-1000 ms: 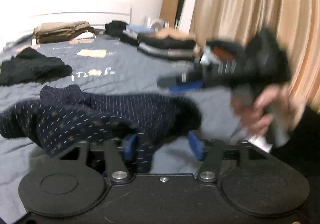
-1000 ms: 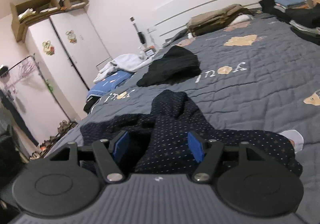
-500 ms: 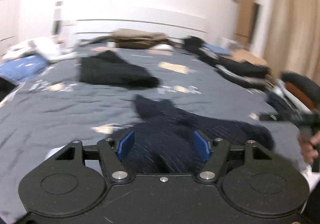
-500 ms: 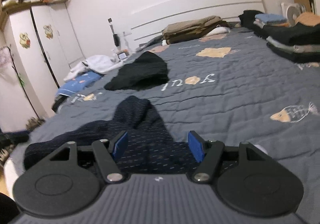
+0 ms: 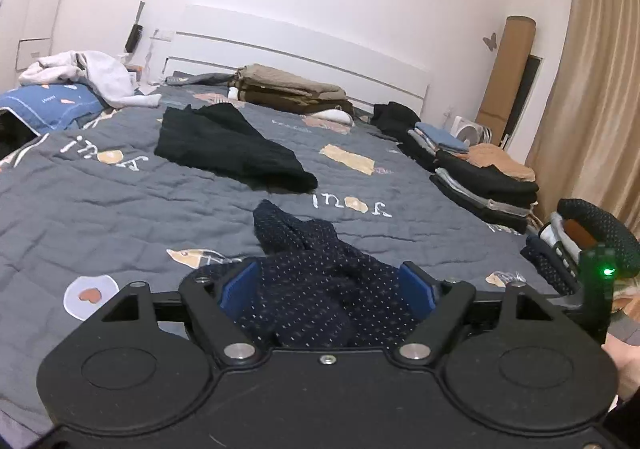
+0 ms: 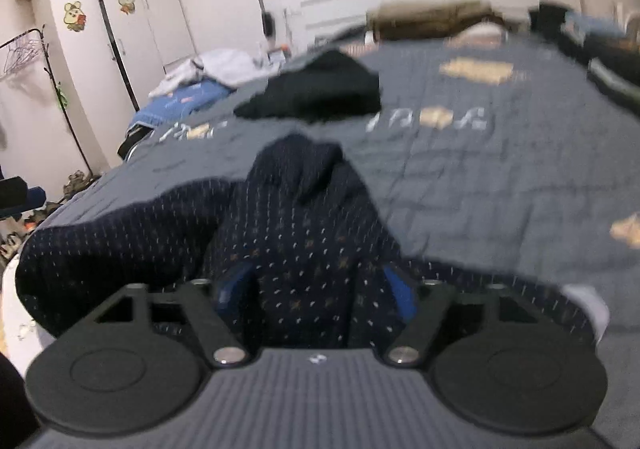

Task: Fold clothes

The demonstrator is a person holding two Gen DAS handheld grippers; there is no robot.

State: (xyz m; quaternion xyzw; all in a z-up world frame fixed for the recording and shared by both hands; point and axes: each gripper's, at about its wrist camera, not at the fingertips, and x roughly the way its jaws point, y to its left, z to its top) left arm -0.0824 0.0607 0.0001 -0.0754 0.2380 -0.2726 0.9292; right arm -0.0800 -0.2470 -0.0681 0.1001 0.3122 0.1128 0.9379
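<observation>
A navy dotted sweater (image 5: 316, 269) lies crumpled on the grey quilted bed (image 5: 100, 209). My left gripper (image 5: 326, 287) is open, its blue pads either side of a fold of the sweater. The sweater fills the lower half of the right wrist view (image 6: 288, 225), which is blurred. My right gripper (image 6: 316, 289) is open with cloth lying between its pads. The right gripper also shows at the right edge of the left wrist view (image 5: 588, 245).
A black garment (image 5: 228, 149) lies spread further up the bed. Folded stacks (image 5: 484, 177) line the right edge, and folded brown clothes (image 5: 288, 93) sit by the headboard. A white and blue heap (image 5: 72, 85) is at the far left. Curtains hang at the right.
Both grippers have swung over the sweater. The left view has turned from the right side of the bed toward the headboard. The sweater has bunched up closer to both grippers.
</observation>
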